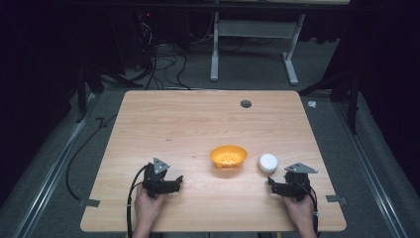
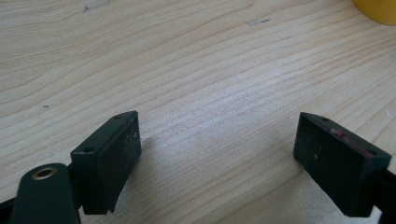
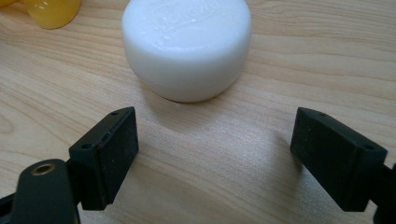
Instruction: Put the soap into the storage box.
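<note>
Right hand-held gripper [image 3: 212, 154] spread wide before white puck [image 3: 187, 46], yellow bowl [image 3: 49, 10] cut off, left hand-held gripper [image 2: 217, 158] released

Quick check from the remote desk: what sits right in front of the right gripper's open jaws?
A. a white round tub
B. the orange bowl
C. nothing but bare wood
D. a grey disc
A: in the right gripper view the white round tub stands just ahead of the right gripper, whose jaws are wide apart and not touching it.
</note>
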